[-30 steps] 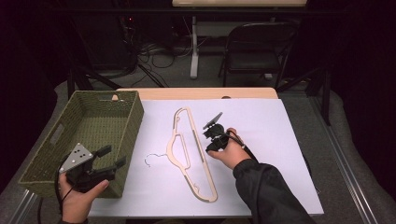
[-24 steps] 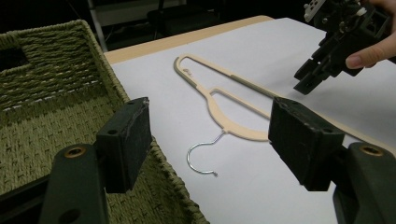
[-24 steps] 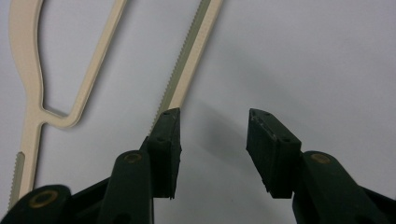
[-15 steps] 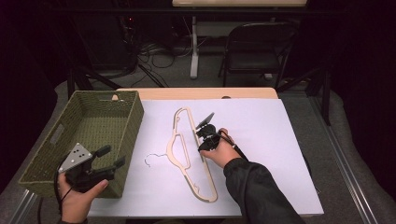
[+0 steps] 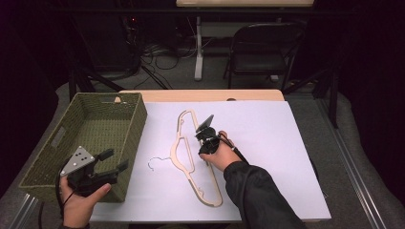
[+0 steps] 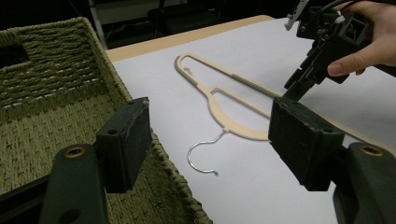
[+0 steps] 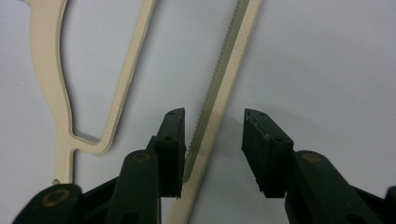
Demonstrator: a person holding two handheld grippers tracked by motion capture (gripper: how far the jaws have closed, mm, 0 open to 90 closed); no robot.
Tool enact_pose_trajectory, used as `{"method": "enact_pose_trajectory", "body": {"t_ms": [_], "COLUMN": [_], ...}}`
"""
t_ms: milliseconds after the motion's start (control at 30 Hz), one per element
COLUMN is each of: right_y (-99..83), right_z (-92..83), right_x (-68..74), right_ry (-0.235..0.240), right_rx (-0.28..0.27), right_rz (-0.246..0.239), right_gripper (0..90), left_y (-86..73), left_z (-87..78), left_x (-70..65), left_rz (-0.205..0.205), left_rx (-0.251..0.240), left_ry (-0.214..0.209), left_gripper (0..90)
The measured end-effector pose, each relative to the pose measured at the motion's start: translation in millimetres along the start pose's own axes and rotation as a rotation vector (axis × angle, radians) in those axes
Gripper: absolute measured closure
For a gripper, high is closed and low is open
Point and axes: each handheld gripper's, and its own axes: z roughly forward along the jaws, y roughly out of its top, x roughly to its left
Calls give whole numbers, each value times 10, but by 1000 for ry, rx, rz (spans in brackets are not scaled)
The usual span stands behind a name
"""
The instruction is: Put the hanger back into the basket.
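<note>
Straddling the bar of the wooden hanger (image 5: 191, 157) on the white table (image 5: 286, 157) beside the basket (image 5: 95, 124), the right gripper (image 5: 203, 138) has slid leftward — its jaws, just closing, half-open in the right gripper view — while the left gripper (image 6: 210, 140) gapes wide, empty.

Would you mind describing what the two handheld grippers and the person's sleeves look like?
Both grippers are black, each with two blocky, flat-faced jaws on arms fixed by brass-coloured pivots. The left gripper carries a grey three-cornered plate with dark dots on top. The right gripper has a black cable trailing back along the hand. The right arm wears a long black sleeve; the left hand shows no sleeve.
</note>
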Motion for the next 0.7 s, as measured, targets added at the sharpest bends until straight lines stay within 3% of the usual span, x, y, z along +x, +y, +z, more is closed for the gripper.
{"method": "enact_pose_trajectory", "body": {"t_ms": [67,100,167,200,500,567,700], "right_y": [5,0,1,20,30,22,30], "right_z": [23,48,69,51,99,118,127], "right_x": [32,52,53,53,71,66,43], "right_ry": [7,15,14,1,-22,-15,-14], "right_rx": [-5,-32,-54,-3,47,27,65], "right_rz": [13,28,10,-23,-21,-12,-14], "right_gripper": [608,610,613,623,692,693,710], "left_y": [-2,-3,-2,-1,-6,-6,-5], "left_z": [2,2,1,2,9,10,10], "left_x": [3,3,1,1,-1,-1,-2], "left_rz": [0,0,-1,2,-2,-2,-3], "left_rx": [0,1,1,0,1,1,2], "left_ry": [0,1,1,0,1,1,1], "left_gripper": [300,300,299,300,299,299,300]}}
